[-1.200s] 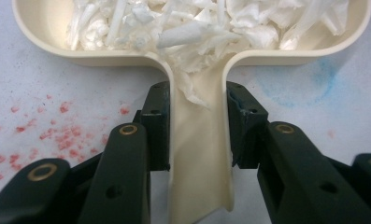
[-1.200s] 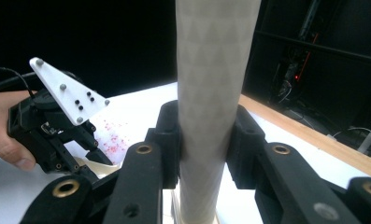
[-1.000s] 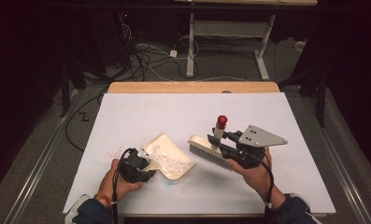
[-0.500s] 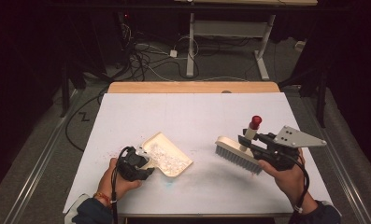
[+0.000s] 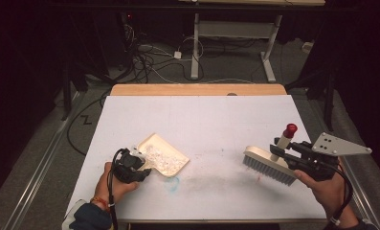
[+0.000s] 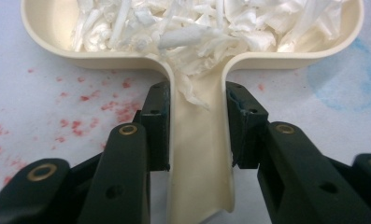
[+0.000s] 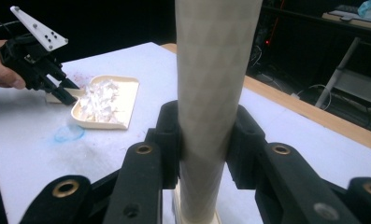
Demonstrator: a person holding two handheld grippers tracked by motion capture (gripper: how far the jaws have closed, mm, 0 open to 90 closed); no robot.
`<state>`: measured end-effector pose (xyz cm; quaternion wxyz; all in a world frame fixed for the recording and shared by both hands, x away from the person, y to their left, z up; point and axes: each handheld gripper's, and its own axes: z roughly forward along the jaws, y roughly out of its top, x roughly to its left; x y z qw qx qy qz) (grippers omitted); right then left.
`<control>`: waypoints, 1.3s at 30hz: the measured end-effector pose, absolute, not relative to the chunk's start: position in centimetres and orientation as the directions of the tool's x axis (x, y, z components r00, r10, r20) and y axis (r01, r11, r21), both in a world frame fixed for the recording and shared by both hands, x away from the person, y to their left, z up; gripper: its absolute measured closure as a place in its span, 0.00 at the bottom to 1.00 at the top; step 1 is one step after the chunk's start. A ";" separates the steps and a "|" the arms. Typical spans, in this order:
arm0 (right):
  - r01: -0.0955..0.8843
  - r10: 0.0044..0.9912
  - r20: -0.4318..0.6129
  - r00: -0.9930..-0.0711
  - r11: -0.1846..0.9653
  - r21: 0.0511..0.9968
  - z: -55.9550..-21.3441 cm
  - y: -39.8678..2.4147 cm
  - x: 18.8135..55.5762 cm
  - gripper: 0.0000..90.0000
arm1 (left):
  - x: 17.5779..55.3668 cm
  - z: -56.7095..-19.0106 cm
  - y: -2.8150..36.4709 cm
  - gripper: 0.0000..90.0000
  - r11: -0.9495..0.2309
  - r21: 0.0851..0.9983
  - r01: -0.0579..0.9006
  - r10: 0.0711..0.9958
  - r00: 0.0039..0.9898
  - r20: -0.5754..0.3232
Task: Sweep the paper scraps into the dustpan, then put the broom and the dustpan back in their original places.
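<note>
The cream dustpan (image 5: 162, 154) is lying at about seven o'clock on the white table top (image 5: 211, 115), loaded with white paper shreds (image 5: 160, 157) that are heaping toward its back wall and spilling down into the channel of its handle (image 6: 199, 154). The left gripper (image 5: 139, 168) is pinching that handle, its two black jaws pressing flat against either side of it in the left gripper view, with the pan mouth facing one o'clock. Well apart, at about four o'clock, the right gripper (image 5: 284, 154) is clamping the pale upright handle (image 7: 210, 93) of the hand brush (image 5: 270, 165), whose grey bristles are pointing down just above the table and whose handle is ending in a red cap (image 5: 290, 129). From here the main risk is looking like a spill: the shreds are lying loose and light, so any tilt of the pan toward its open lip, or a quick lift, would likely be sending them back onto the table; the ones sitting in the handle channel could also be dropping out beside the jaws. The brush, being held by a smooth round handle, could be twisting in the grip if its bristles drag. A faint blue smear (image 5: 172, 182) and red speckles (image 6: 80, 100) are staining the table by the pan. No brand, label or readable writing is showing on either tool.
</note>
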<state>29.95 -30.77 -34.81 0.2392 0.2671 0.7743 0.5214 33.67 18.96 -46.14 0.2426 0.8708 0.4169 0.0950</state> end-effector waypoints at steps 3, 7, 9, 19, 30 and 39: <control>0.171 0.651 -0.084 -0.755 0.319 0.932 -34.5 -31.2 29.5 0.78 | 33.8 -46.2 19.3 0.70 -0.527 0.504 0.684 0.778 0.627 -0.036; 0.173 0.627 -0.081 -0.775 0.333 0.927 -34.3 -31.3 29.3 0.78 | 34.2 -46.0 19.8 0.70 -0.510 0.514 0.690 0.792 0.609 -0.033; 0.175 0.612 -0.069 -0.788 0.329 0.928 -34.2 -31.3 29.1 0.78 | 34.3 -46.0 20.1 0.70 -0.501 0.517 0.694 0.799 0.601 -0.032; 0.239 0.580 -0.025 -0.814 0.373 0.897 -34.9 -31.0 29.5 0.78 | 34.6 -46.1 21.7 0.70 -0.445 0.530 0.722 0.836 0.547 -0.043; 0.304 0.585 0.012 -0.811 0.404 0.863 -36.1 -30.6 30.7 0.78 | 34.7 -46.4 22.5 0.70 -0.395 0.542 0.742 0.871 0.491 -0.038; 0.338 0.623 0.025 -0.782 0.390 0.857 -36.8 -30.8 32.3 0.78 | 35.1 -46.5 22.1 0.70 -0.362 0.550 0.752 0.886 0.461 -0.047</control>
